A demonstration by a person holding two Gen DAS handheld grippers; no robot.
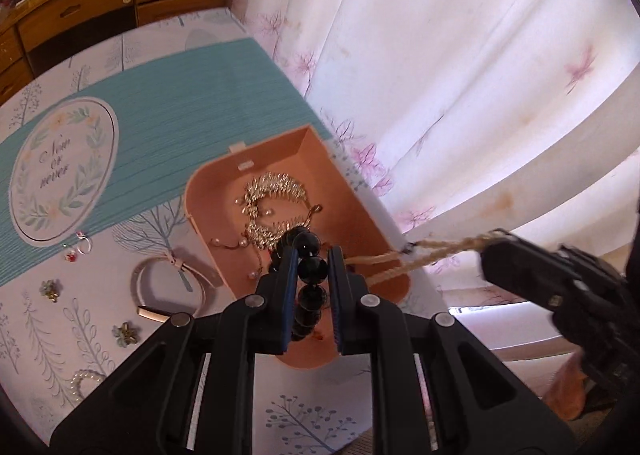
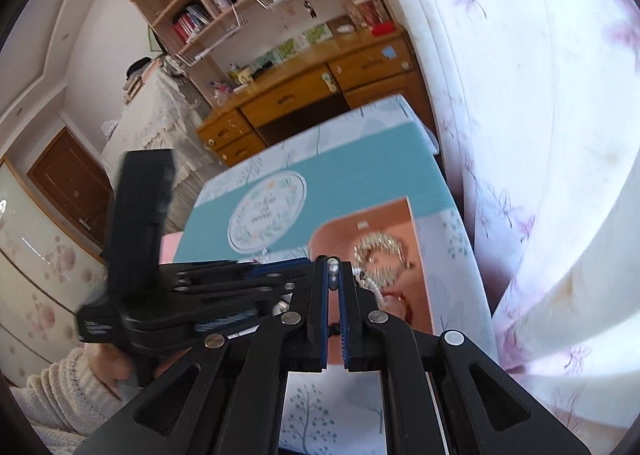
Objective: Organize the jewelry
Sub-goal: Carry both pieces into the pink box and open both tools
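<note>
**Entry: Black bead strand with cord, carried above the open pink box**

Item. A black bead strand [image 1: 308, 279] was held in the left gripper [image 1: 313, 295], its jaws nearly closed and pressing on the beads. The strand hung over the pink box [image 1: 360, 211], which lay open on the surface [image 1: 312, 415] close to the floral curtain [image 1: 460, 55].

Attachment. A tan twisted cord [image 1: 424, 255] was stretched from the strand across to the right gripper [image 2: 333, 295], which was fully closed. In the right wrist view a small silvery piece was seen between its pads; whether this was the cord's end fitting could not be told through the blur.

Box contents. A gold spiked chain [image 1: 272, 211] and some small pearl-tipped pieces were already lodged inside.

Still outside. A pale bangle [image 1: 168, 287], two flower earrings [image 1: 126, 333], a small ring pair [image 1: 78, 251] and a pearl loop [image 1: 86, 379] were left on the surface.

Risks noted. The cord could be dragged over the box wall and left trailing outside if the right gripper were released too early. The beads could be snagged on the spiked chain if lowered straight onto it. The light box could be tipped or shoved toward the surface edge by the taut cord.
</note>
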